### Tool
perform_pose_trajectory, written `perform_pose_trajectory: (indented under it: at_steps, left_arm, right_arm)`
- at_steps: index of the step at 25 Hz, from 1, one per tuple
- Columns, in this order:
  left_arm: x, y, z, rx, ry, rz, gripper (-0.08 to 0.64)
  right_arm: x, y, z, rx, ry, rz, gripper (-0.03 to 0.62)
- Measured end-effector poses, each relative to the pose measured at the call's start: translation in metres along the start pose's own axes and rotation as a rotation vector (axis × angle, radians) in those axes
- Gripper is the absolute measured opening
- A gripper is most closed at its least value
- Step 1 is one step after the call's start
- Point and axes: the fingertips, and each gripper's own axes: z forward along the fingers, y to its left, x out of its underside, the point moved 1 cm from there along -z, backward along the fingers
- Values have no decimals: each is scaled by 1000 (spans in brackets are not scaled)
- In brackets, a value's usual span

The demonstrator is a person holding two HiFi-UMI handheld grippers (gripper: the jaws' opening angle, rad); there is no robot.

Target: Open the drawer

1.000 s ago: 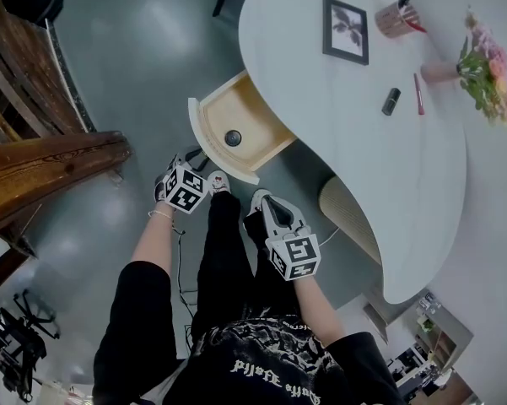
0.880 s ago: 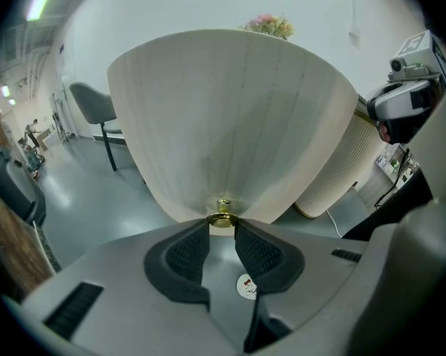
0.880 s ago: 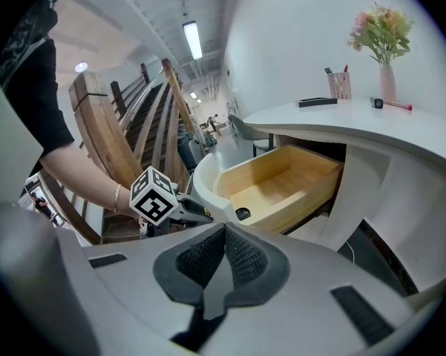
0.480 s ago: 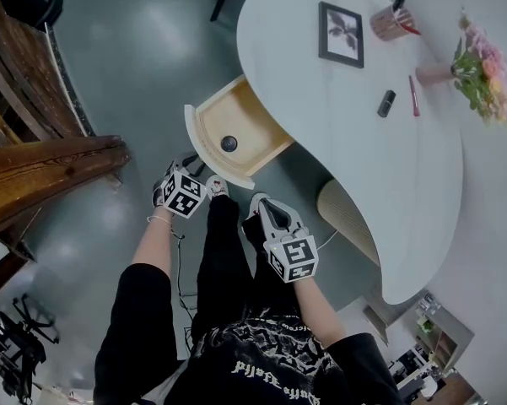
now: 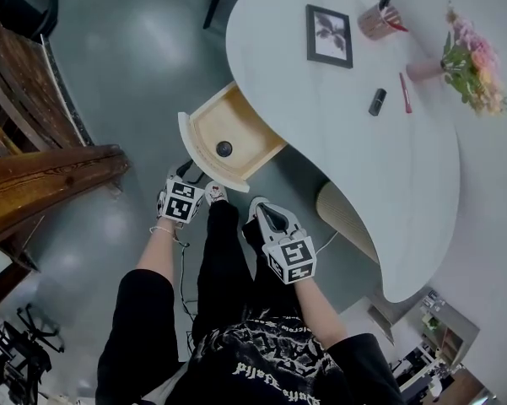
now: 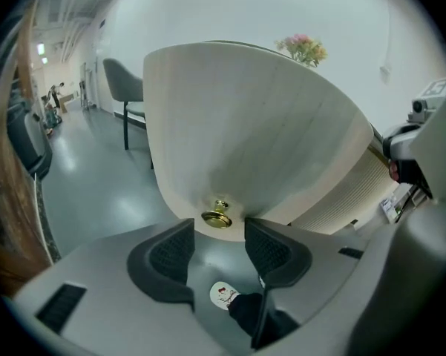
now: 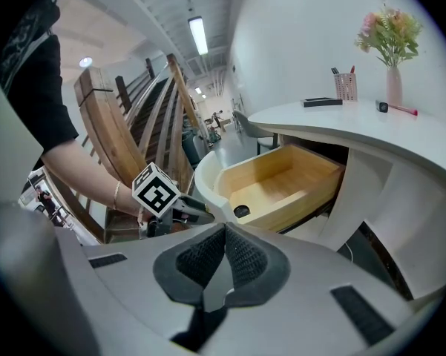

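Left tongs (image 6: 218,237) have just been opening. The pads now stand wide apart with the brass knob (image 6: 217,217) just ahead of them, roughly centred in the gap. Neither pad presses on it, so it's released and the tongs hold nothing. Right tongs (image 7: 224,239) are closed pad to pad and empty, held over the person's leg, apart from the drawer. Drawer (image 5: 240,125) is pulled well out from under the white tabletop (image 5: 380,167), wooden inside exposed, curved white front (image 6: 237,124) facing the left tongs. One small dark round item (image 5: 224,148) lies on the drawer floor; can't tell what it is. Extension looks the same as in the head views from a second ago, so no extra travel went in while the grip let go. My read: the pull is finished, this is the release, and the task is essentially done. Whether the drawer has hit its stop isn't visible, since the rear of the box is under the tabletop. If more opening is wanted, the left tongs would need to re-close on the knob. It's small and rounded, so a shallow pinch could slip, but it sits right at the pad tips, so little realignment is needed. Otherwise the next call is backing the left tongs straight off without nudging the front back in.
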Motion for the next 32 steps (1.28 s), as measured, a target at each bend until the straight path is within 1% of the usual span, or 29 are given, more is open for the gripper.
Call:
perform_pose_trajectory:
  at_steps: [1,4,7,12,16,19,21,23,28,32]
  left_arm:
    - [-1,-3,0,4,-1,-23,212]
    - [-4,-11,-6,8,-20,-52,222]
    - [-7,-15,-16,-6,-50,-84,229]
    - [-5,-30,-35,-18,-60,-91,230]
    - [-4,-44,-56,-29,-72,-116,230]
    - [-10,-58,-72,-50,-102,-130,232]
    - [-19,-64,-84,-79,-135,-128,232]
    - [-27,-74,-95,-91,-158,-118,232]
    - [-45,-110,-115,-92,-205,-99,232]
    - [-65,-145,-124,-72,-244,-84,232]
  right_arm:
    - [0,-2,-1,-1,3,-1,26]
    - [2,-2,-4,-1,2,3,26]
    - [-1,-1,-7,-10,-5,0,26]
    - [-3,-4,-18,-12,-13,-11,26]
    - [-5,-7,-33,-9,-27,-6,26]
    - [-5,-13,-46,-4,-31,-7,26]
    - [-11,-18,-52,-3,-44,-13,26]
    - [-17,-21,-57,-2,-64,-18,26]
    - [-33,-31,-75,5,-114,-19,26]
    - [-43,-41,-91,24,-144,-16,26]
